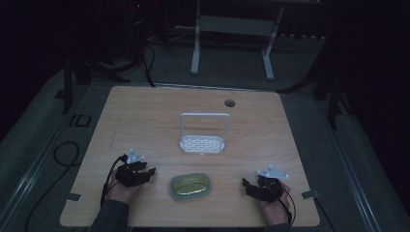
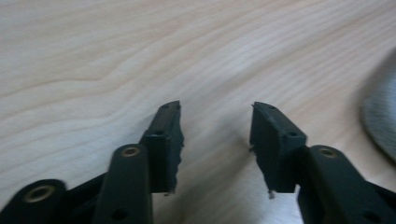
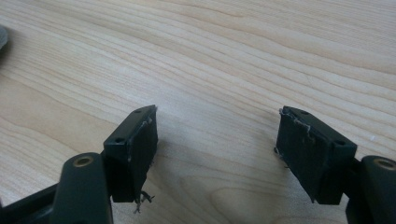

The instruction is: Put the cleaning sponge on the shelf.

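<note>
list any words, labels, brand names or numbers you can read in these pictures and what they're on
None: no readable text stands on anything here.
white rack: plain, no lettering visible.
oval dish: no label visible; the high view is dim.
table: bare wood grain, no marks to read.
left claw and right claw: black jaws with screw holes, no print.

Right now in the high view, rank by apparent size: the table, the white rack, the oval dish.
1. table, by far the largest.
2. white rack.
3. oval dish, looking slightly smaller though it sits nearer the camera.
</note>
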The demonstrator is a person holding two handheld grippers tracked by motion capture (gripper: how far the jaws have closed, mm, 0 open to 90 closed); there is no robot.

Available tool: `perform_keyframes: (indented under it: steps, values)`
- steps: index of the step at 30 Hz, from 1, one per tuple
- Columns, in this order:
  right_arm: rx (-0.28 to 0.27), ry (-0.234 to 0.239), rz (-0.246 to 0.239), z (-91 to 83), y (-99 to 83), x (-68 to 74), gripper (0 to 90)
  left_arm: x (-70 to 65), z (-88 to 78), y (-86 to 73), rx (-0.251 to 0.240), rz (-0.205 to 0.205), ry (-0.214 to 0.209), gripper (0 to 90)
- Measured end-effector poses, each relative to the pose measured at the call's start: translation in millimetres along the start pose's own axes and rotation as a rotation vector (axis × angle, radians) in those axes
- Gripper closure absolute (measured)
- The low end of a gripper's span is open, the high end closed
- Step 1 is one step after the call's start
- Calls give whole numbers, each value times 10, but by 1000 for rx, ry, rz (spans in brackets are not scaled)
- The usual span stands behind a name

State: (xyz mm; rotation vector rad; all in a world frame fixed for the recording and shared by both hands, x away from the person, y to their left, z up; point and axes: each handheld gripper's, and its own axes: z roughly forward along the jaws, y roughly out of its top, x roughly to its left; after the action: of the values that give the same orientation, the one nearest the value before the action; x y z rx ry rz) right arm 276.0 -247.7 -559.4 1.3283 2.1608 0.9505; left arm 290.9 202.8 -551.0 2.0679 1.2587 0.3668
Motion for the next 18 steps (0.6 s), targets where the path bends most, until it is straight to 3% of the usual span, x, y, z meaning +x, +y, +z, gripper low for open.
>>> perform_keyframes:
  steps: [3,4,13,18]
  values:
    - [0,0,-1,0,0,0,286,-16,-10,6,2,7,-8,562]
    - [0,0,0,0,0,0,285,-73,-59,28,3,33,-20,567]
    - [0,0,-1,0,0,0,285,-285,-256,125,-32,101,-59,568]
    - [1,0,-2,-1,0,-1,285,-433,-400,206,-67,139,-119,591]
